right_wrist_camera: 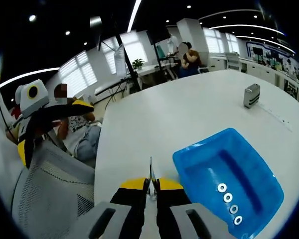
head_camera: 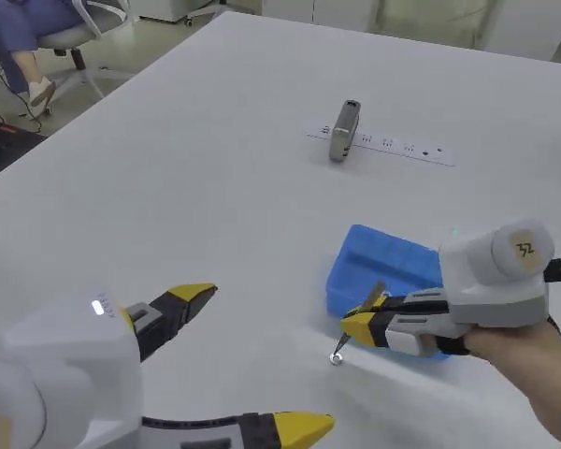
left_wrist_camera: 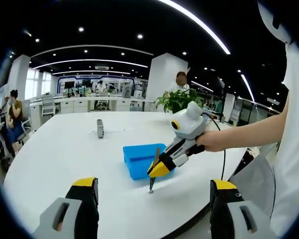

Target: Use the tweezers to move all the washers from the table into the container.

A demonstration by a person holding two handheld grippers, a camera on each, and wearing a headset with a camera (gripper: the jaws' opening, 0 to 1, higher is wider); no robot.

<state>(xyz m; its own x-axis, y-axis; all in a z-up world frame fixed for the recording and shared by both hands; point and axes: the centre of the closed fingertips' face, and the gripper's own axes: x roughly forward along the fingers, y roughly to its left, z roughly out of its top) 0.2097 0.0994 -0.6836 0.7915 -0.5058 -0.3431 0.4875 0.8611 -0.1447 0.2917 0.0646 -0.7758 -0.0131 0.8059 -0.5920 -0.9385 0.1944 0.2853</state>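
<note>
A blue container (head_camera: 385,267) sits on the white table (head_camera: 215,187); in the right gripper view the container (right_wrist_camera: 249,164) holds several washers (right_wrist_camera: 229,198). My right gripper (head_camera: 353,325) is just in front of the container's near corner, shut on thin metal tweezers (head_camera: 340,348). The tweezers point down to the table, and a small washer (head_camera: 337,358) lies at their tip. The tweezers (right_wrist_camera: 151,170) stick out between the shut jaws. My left gripper (head_camera: 248,363) hovers open at the near left, apart from the washer, with nothing between its fingers (left_wrist_camera: 84,185).
A white power strip (head_camera: 402,148) with a grey adapter (head_camera: 344,131) plugged into it lies farther back on the table. Office chairs (head_camera: 75,33) stand beyond the table's far left edge. People sit and stand in the room behind.
</note>
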